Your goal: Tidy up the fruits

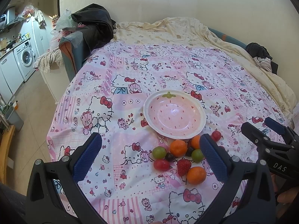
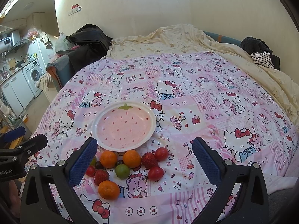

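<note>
A pink strawberry-shaped bowl (image 1: 174, 116) (image 2: 124, 126) sits empty on the patterned bedcover. Just in front of it lies a loose cluster of fruit: three oranges (image 1: 178, 148) (image 2: 109, 189), strawberries (image 1: 183, 166) (image 2: 149, 160), green fruits (image 1: 159, 152) (image 2: 122, 171), red tomatoes (image 1: 161, 164) (image 2: 156, 173) and dark grapes (image 1: 169, 156) (image 2: 99, 165). My left gripper (image 1: 151, 156) hovers open over the near left of the cluster, holding nothing. My right gripper (image 2: 144, 157) hangs open above the fruit, also holding nothing. Each gripper shows at the edge of the other's view.
The fruit rests on a pink cartoon-cat bedcover (image 1: 130, 74) over a bed. A cream duvet (image 1: 168, 31) is bunched at the back, dark clothes (image 1: 93, 22) at the far left, striped clothing (image 1: 263, 63) far right. A kitchen with a washing machine (image 1: 25, 57) lies left.
</note>
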{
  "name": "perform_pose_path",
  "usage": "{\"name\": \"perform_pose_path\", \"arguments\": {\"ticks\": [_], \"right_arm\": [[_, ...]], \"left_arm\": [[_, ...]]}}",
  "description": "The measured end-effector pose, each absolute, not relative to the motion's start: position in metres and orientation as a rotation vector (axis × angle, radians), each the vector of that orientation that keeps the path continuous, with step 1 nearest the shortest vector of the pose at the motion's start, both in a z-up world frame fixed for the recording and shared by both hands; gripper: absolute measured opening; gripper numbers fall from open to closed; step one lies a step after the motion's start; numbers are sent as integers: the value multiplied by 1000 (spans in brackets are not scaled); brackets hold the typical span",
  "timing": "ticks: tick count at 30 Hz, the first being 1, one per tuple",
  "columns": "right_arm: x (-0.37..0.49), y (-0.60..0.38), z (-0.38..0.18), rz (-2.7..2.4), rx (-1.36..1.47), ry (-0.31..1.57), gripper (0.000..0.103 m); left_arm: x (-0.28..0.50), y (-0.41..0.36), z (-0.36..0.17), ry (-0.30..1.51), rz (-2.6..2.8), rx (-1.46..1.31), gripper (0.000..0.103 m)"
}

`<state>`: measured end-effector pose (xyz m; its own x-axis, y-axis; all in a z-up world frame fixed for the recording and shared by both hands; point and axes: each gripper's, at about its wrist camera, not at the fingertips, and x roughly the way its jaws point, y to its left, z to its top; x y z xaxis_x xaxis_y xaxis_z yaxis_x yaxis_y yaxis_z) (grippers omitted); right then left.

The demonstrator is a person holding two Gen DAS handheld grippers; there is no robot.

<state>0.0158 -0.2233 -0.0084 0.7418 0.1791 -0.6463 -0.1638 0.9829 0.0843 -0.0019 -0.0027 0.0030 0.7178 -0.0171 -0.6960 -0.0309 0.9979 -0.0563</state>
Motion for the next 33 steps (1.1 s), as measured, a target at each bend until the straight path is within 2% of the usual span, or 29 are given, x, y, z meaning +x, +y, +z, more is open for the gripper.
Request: {"name": "perform_pose_path", "arguments": {"ticks": [26, 33], "right_arm": [[14, -223, 1, 207, -4, 699, 103], [38, -250, 2, 199, 41, 838, 103]], "left_arm": [[-3, 9, 12, 788, 26, -59, 103], [8, 23, 15, 864, 86, -25, 103]]}}
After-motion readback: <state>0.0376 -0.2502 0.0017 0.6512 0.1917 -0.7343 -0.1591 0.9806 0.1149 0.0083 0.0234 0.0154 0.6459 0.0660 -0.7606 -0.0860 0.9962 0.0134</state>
